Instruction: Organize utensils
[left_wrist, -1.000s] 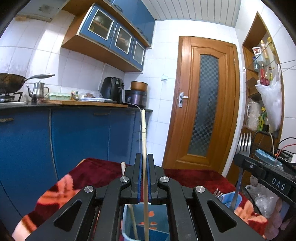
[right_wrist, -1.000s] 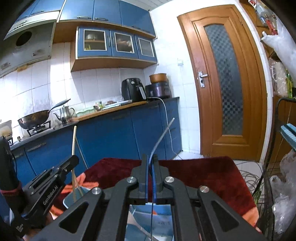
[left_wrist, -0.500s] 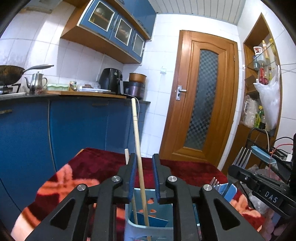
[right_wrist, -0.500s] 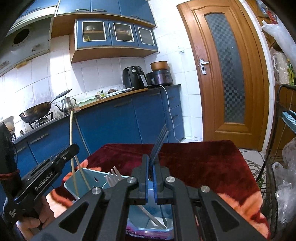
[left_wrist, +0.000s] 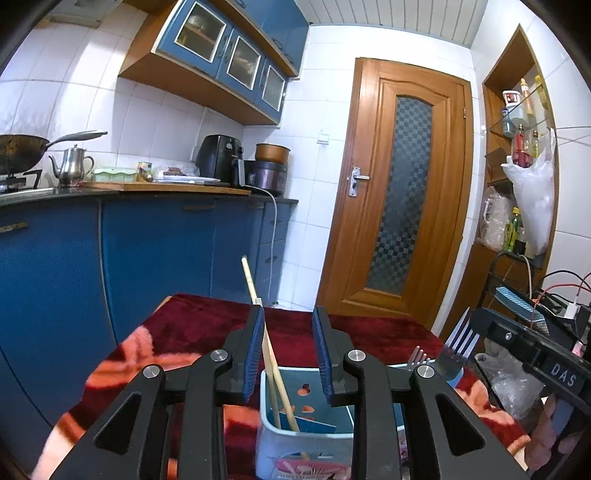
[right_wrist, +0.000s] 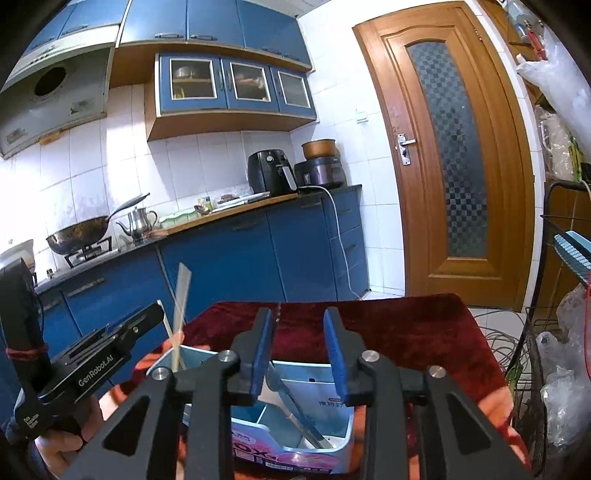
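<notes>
A light blue utensil holder (left_wrist: 306, 435) stands on a red blanket-covered table (left_wrist: 192, 332). My left gripper (left_wrist: 288, 354) is open just above its left compartment, where wooden chopsticks (left_wrist: 271, 354) lean upright against the left finger pad. My right gripper (right_wrist: 301, 354) is open above the holder's (right_wrist: 295, 432) right compartment, where a metal fork (right_wrist: 295, 402) lies slanted inside. Fork tines (left_wrist: 458, 343) show beside the right gripper's body in the left wrist view. The chopsticks (right_wrist: 181, 314) also show at the left of the right wrist view.
Blue kitchen cabinets (left_wrist: 147, 254) with a counter, a wok (right_wrist: 79, 229), a kettle (left_wrist: 72, 170) and an air fryer (left_wrist: 218, 155) run behind the table. A wooden door (left_wrist: 402, 206) stands beyond. A wire rack (right_wrist: 546, 332) with bags is at the right.
Both grippers have opened and dropped toward the holder. The chopstick has slipped down into the left compartment and the fork into the right one.
</notes>
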